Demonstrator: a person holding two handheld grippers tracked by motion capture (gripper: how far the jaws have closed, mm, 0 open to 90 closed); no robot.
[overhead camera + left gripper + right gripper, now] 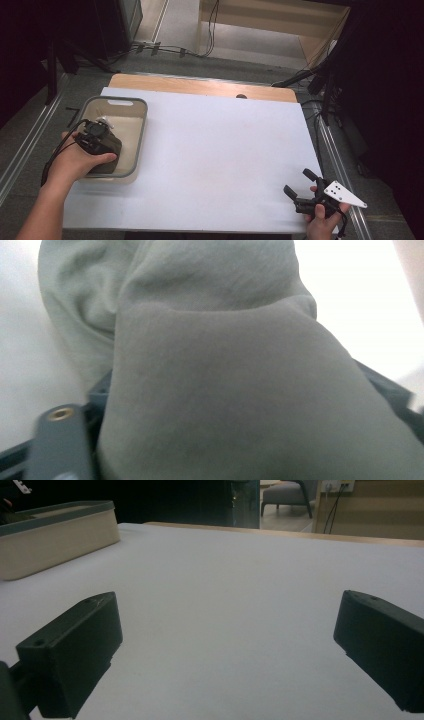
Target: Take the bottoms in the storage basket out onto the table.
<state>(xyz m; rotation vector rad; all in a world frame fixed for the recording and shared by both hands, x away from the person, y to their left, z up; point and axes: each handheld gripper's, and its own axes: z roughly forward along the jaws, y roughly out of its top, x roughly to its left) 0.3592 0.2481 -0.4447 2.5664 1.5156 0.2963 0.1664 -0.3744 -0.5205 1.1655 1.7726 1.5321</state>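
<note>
A white sheet covers most of one wooden tabletop [200, 86], whose bare wood shows as a strip along the far edge; grey floor, one run of cables and dark equipment lie beyond it.

One tub [141, 131], beige with a grey-green rim, stands at the left edge of the tabletop, nearer the far corner than the near one. In the right gripper view the same tub [55, 537] sits at the far left of the white surface.

There are two hand-held grippers. The left hand-held gripper [101, 134] reaches down inside the tub, near its front wall, carried by the person's left hand [75, 162], with one black cable trailing off the tabletop's left edge. In the left gripper view one grey-green cloth [235, 385] lies bunched directly against the camera, with a lighter fold above a darker one, resting on the pale bottom of the tub. The jaws stand partly closed with the cloth between them; whether the pads press on it I cannot tell, since the cloth hides the tips.

The right hand-held gripper [300, 186] is at the near right corner of the tabletop, held by the right hand [322, 220], with one grey three-cornered plate on top. Its two black jaws stand wide apart, well clear of each other, above bare white surface.
</note>
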